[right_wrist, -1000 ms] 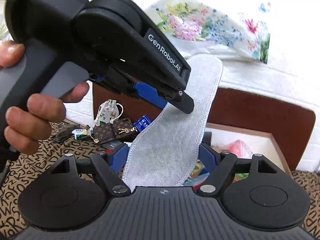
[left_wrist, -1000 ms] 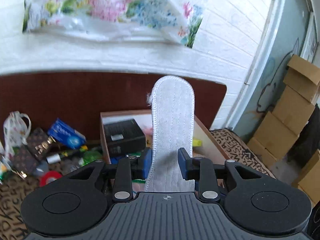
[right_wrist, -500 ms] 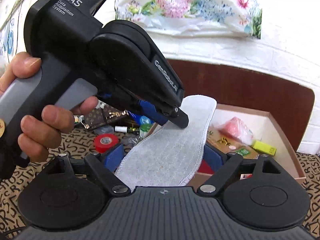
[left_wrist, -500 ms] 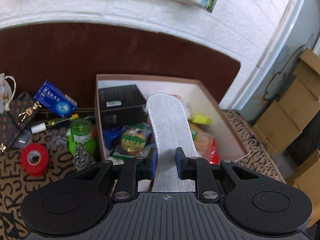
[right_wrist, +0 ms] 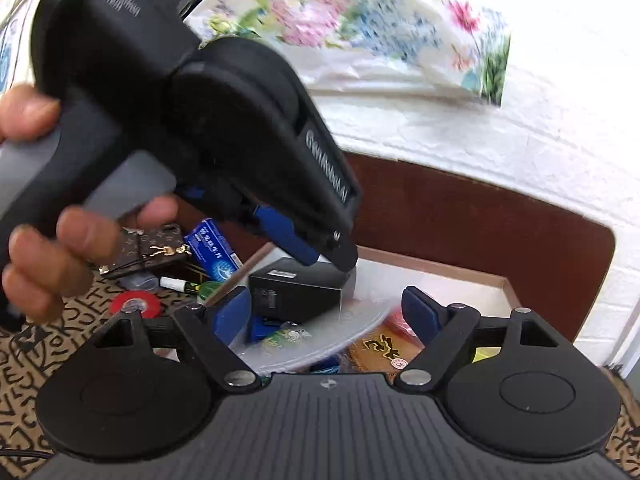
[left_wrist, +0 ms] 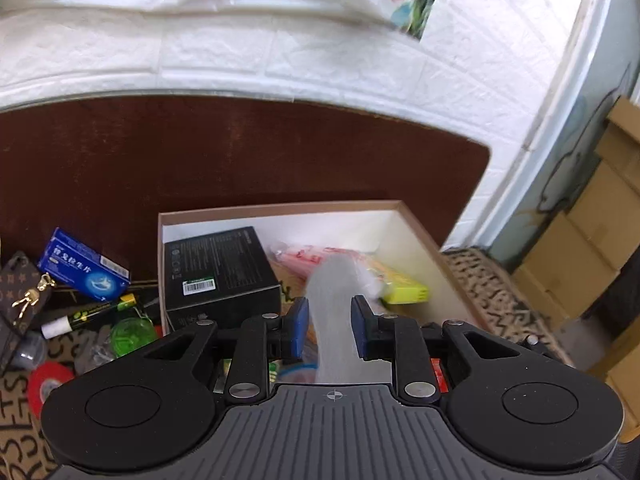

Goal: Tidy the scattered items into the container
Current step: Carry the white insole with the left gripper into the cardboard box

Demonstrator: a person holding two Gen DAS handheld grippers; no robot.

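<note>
A grey felt insole (left_wrist: 334,312), blurred by motion, hangs between the jaws of my left gripper (left_wrist: 328,326) above the open cardboard box (left_wrist: 416,232). The jaws stand slightly apart and the insole looks loose between them. In the right wrist view the insole (right_wrist: 352,320) is a pale blur dropping over the box contents, below the left gripper's blue fingertips (right_wrist: 288,236). My right gripper (right_wrist: 326,314) is open and empty, just in front of the box (right_wrist: 504,284). The box holds a black carton (left_wrist: 220,272), a yellow packet (left_wrist: 400,284) and snack packets.
Left of the box lie a blue medicine box (left_wrist: 84,266), a green lid (left_wrist: 132,330), a red tape roll (left_wrist: 48,380), a brown patterned wallet (left_wrist: 20,304) and a white-tipped tube (left_wrist: 80,316). A dark headboard (left_wrist: 240,160) stands behind. Cardboard cartons (left_wrist: 592,240) stack at right.
My left gripper's jaws have parted and the insole is sliding down into the box. Half a second ago it was gripped and sharp. The right gripper moved closer to the box.
</note>
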